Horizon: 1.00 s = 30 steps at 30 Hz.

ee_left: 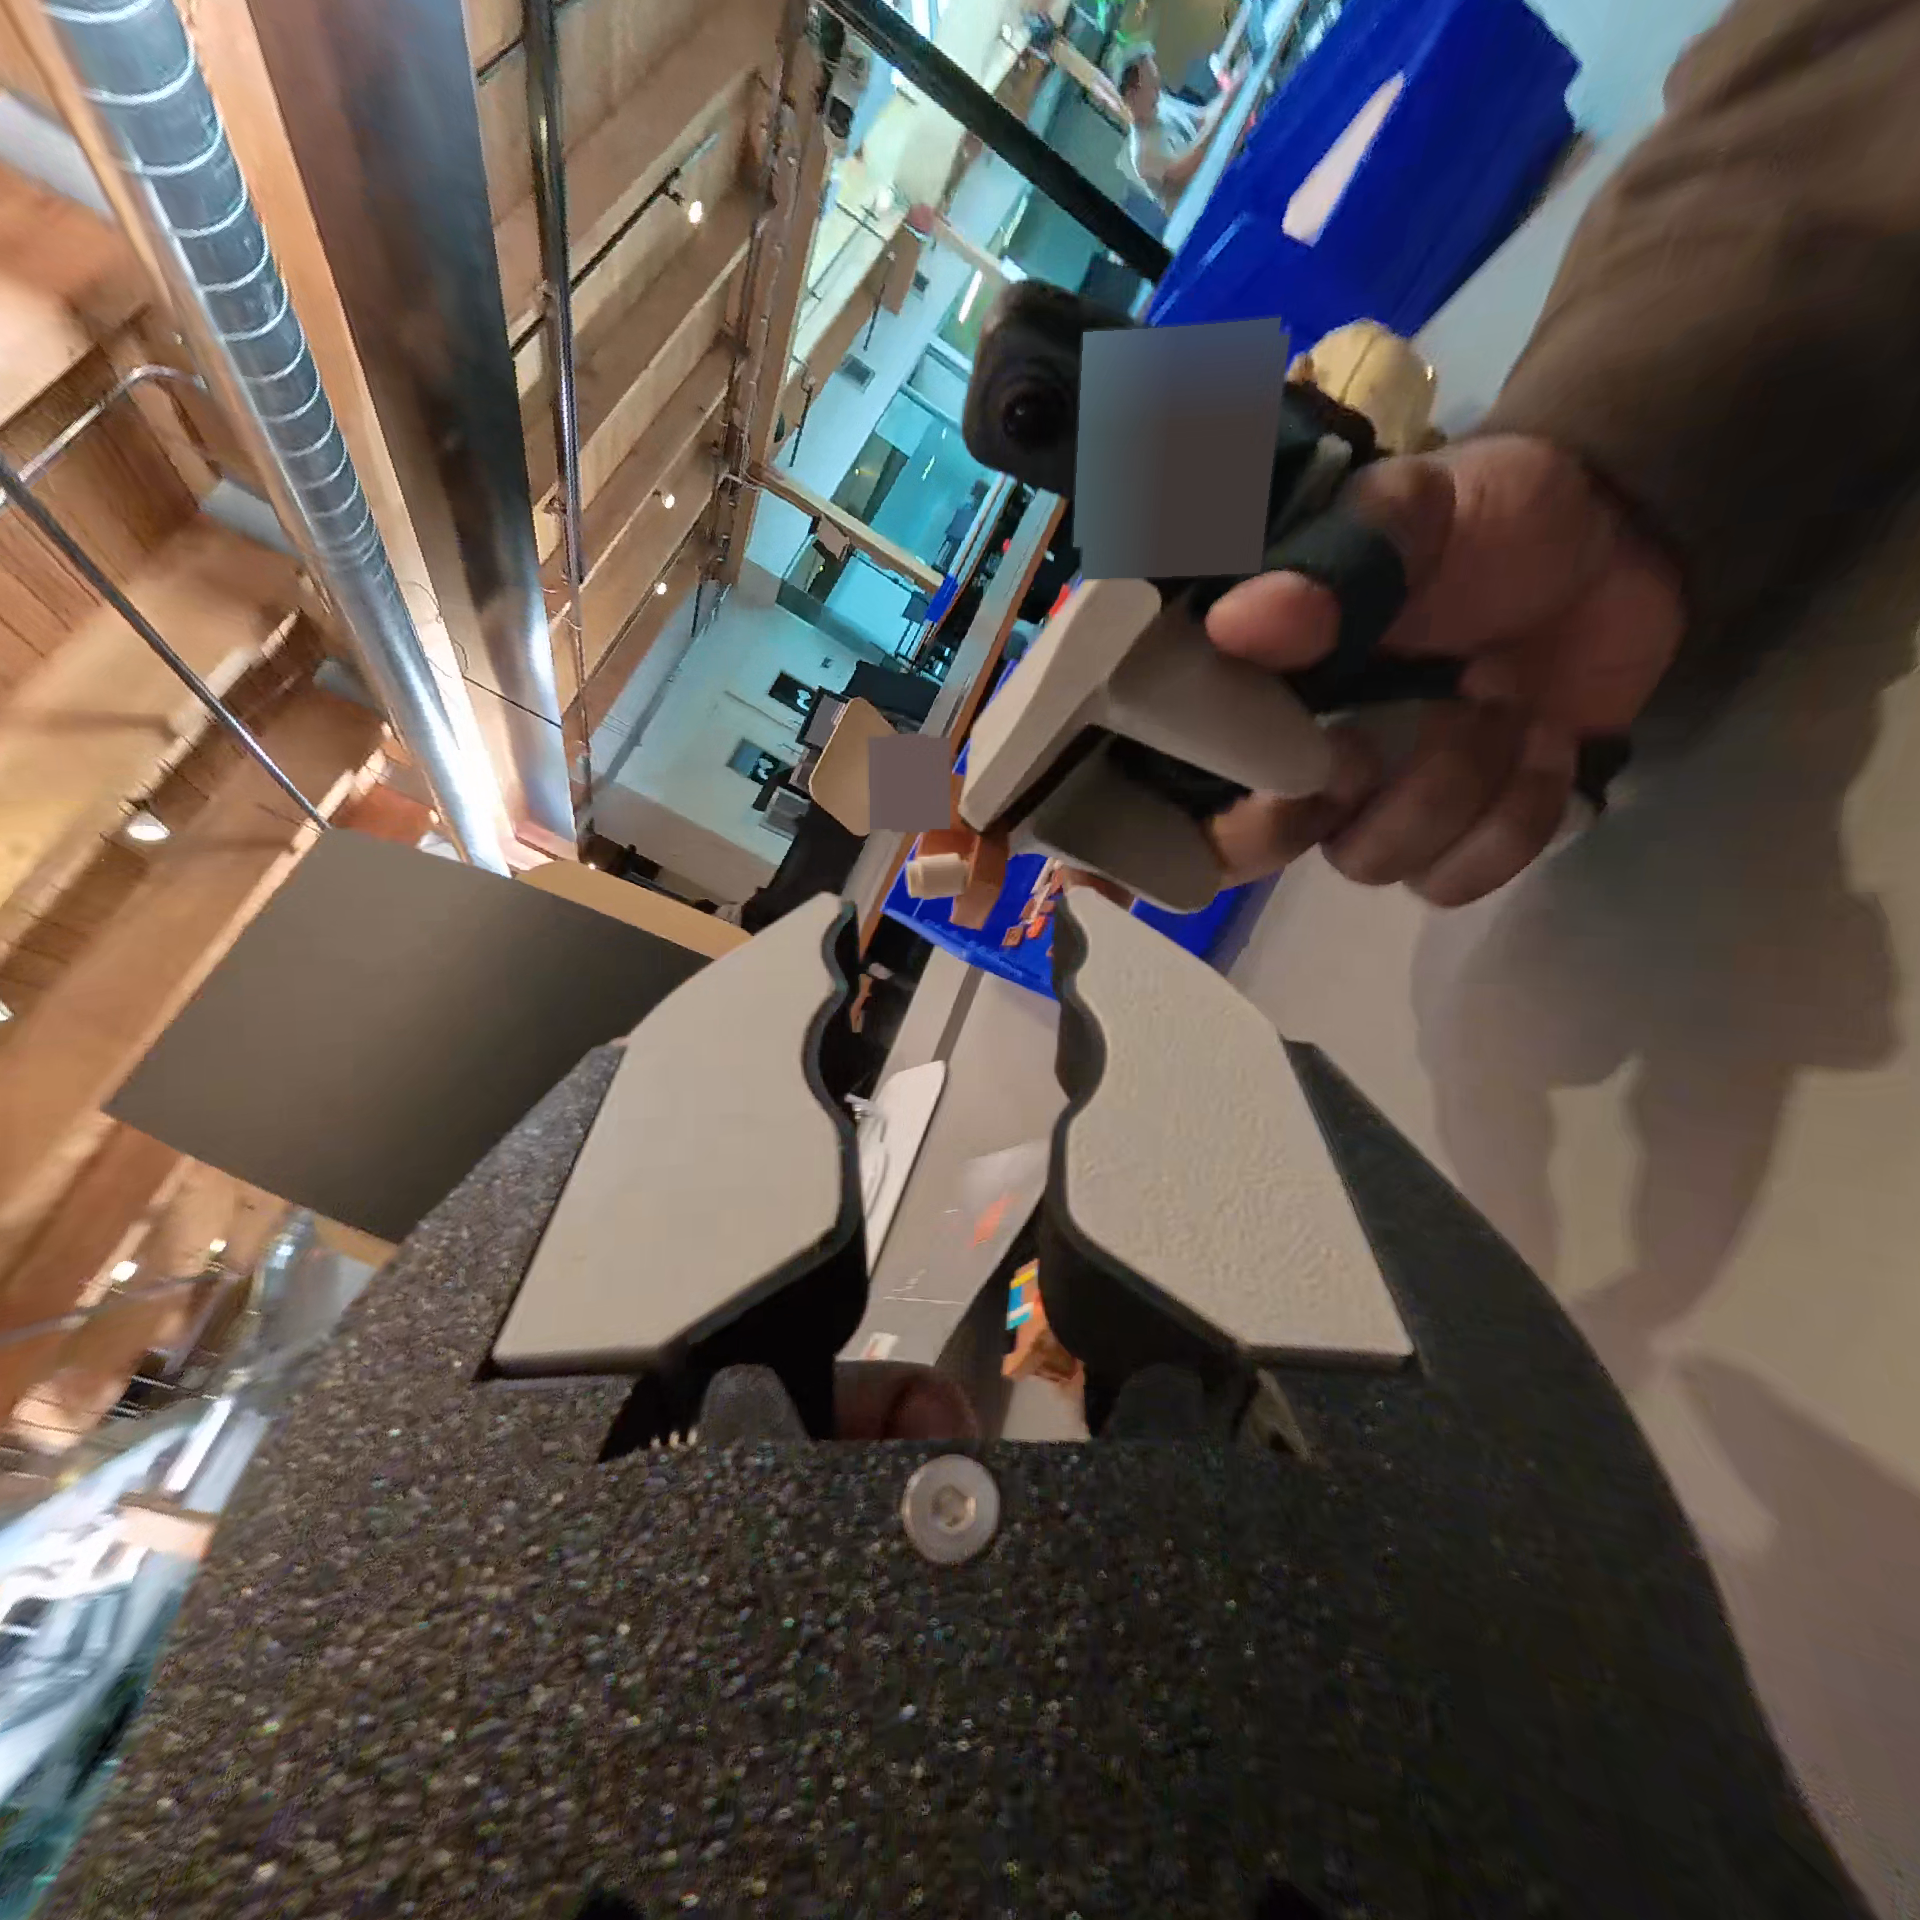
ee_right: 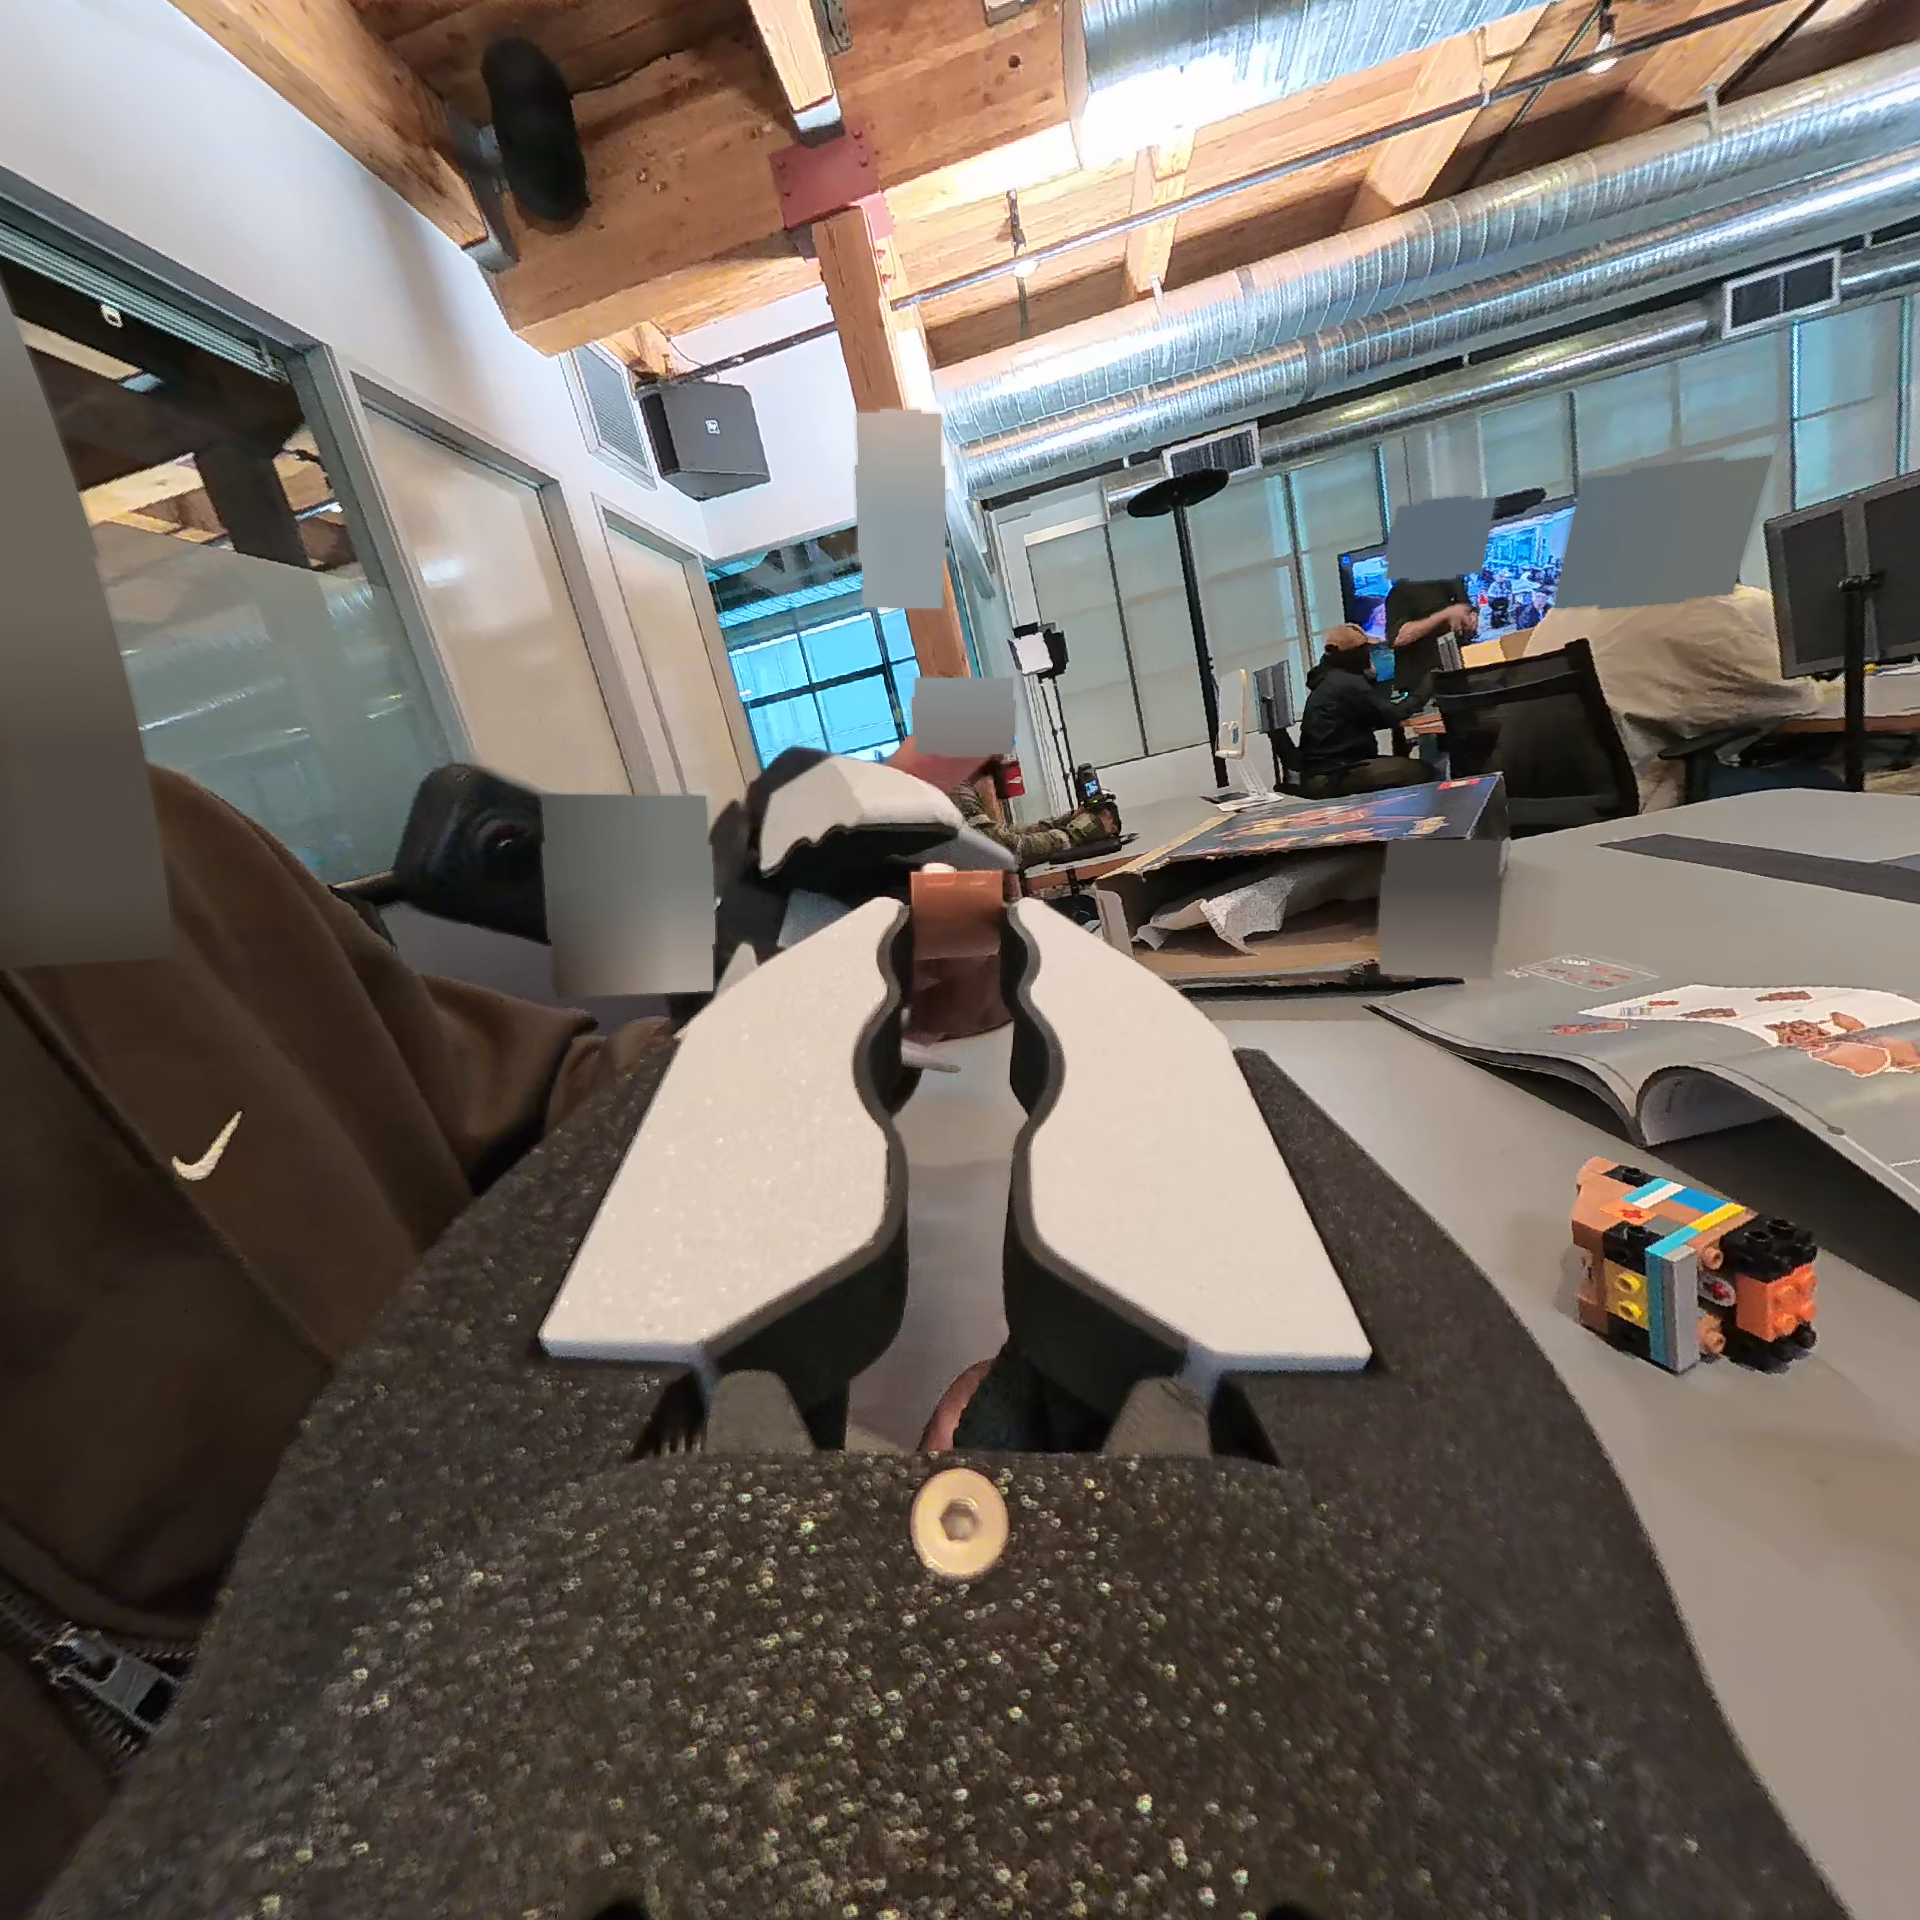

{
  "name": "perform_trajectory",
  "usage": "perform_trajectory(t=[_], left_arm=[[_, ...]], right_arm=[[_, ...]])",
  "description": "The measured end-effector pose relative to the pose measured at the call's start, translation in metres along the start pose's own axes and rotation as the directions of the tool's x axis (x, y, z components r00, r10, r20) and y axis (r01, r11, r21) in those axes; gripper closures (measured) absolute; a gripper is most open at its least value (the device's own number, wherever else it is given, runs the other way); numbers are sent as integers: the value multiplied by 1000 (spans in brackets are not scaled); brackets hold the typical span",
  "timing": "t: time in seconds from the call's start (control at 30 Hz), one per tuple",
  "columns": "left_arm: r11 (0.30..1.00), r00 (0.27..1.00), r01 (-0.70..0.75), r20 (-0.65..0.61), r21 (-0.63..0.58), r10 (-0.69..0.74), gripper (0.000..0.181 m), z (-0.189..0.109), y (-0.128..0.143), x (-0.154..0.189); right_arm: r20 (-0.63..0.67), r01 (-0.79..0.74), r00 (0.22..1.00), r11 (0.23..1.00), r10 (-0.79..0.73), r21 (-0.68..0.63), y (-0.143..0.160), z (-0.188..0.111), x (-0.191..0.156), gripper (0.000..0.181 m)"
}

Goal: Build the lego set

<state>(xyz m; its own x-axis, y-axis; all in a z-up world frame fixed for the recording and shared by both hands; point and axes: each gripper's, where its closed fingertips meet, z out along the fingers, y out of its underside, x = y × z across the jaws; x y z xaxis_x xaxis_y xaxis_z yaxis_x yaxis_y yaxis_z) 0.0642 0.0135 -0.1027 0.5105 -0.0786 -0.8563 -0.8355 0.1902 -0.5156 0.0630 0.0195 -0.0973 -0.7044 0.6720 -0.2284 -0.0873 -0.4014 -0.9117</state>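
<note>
My right gripper (ee_right: 956,920) is shut on a brown lego piece (ee_right: 954,935) and holds it in the air in front of the person's brown hoodie. In the left wrist view the right gripper (ee_left: 1003,821) sits in a hand, with the brown piece (ee_left: 982,868) and a small white part (ee_left: 930,875) at its tips. My left gripper (ee_left: 956,925) is open and empty, its tips just short of that piece. It also shows in the right wrist view (ee_right: 862,821), right behind the brown piece. A multicoloured lego sub-assembly (ee_right: 1694,1262) stands on the grey table (ee_right: 1455,1507) at the right.
An open instruction booklet (ee_right: 1714,1049) lies on the table beyond the sub-assembly. A lego box (ee_right: 1351,826) and packing paper lie farther back. People sit at desks with monitors at the far right. The person's hoodie (ee_right: 208,1195) fills the left side. The tips of both grippers are at nearly the same place. The multicoloured lego sub-assembly (ee_right: 1694,1262) is about 20 centimeters from both grippers' fingertips.
</note>
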Motion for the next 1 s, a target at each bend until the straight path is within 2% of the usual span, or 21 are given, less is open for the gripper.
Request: perform_trajectory(t=[0.13, 0.33, 0.47, 0.57, 0.7, 0.77, 0.9, 1.0], left_arm=[[995, 995, -95, -25, -11, 94, 145, 5, 0, 0], [997, 995, -77, -57, -11, 76, 146, 10, 4, 1], [986, 986, 163, -26, -41, -164, 145, 3, 32, -7], [918, 920, 388, -15, -81, -391, 146, -11, 65, -11], [809, 826, 551, -3, -205, -563, 145, -22, 109, -1], [776, 790, 595, -28, -211, -613, 145, -21, 110, 5], [738, 729, 657, -121, -153, -674, 145, -3, 87, 14], [726, 709, 669, -156, -158, -688, 145, 13, 83, 15]], right_arm=[[5, -2, 1000, 1000, 2, -2, 0, 0, -1, 166], [7, -1, 1000, 1000, 1, -3, 1, 0, -1, 166], [-11, 5, 1000, 1000, -5, -9, 0, -3, 2, 166], [-44, 17, 999, 1000, -18, -23, -1, -9, 9, 166], [-96, 28, 995, 997, -35, -72, 6, -17, 20, 166], [-116, 50, 991, 993, -62, -104, 10, -18, 23, 166], [-124, 104, 984, 982, -124, -155, 18, -15, 23, 166], [-128, 144, 977, 970, -171, -195, 26, -14, 24, 166]])
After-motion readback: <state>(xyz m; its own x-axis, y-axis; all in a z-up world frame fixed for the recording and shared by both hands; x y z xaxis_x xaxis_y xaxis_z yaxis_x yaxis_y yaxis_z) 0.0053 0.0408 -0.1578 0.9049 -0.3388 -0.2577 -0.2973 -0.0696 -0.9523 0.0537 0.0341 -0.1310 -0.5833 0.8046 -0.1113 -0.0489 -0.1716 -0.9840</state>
